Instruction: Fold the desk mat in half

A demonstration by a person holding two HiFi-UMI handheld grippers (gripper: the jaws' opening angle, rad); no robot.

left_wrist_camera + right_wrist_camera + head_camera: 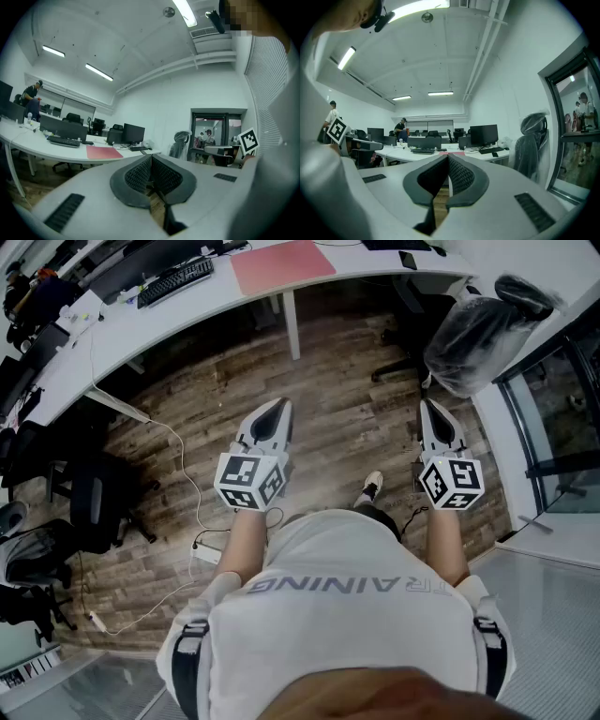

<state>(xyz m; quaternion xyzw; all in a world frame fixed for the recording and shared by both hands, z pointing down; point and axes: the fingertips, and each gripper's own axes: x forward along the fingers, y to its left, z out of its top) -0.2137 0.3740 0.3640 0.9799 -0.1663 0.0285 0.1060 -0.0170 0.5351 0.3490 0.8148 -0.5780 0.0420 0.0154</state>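
The red desk mat [281, 265] lies flat on the white desk [187, 310] at the far top of the head view, a few steps from me. It also shows in the left gripper view as a red mat [103, 152] on the desk's near edge. My left gripper [278, 407] is held at waist height over the wooden floor, jaws shut with nothing between them [151, 157]. My right gripper [431, 407] is level with it on the right, also shut and empty [448, 157]. Both point toward the desk.
A black keyboard [175, 282] sits left of the mat. A plastic-covered office chair [473, 329] stands at the desk's right end, and black chairs [94, 507] at my left. Cables and a power strip [206, 549] lie on the floor. A glass door [562, 427] is on the right.
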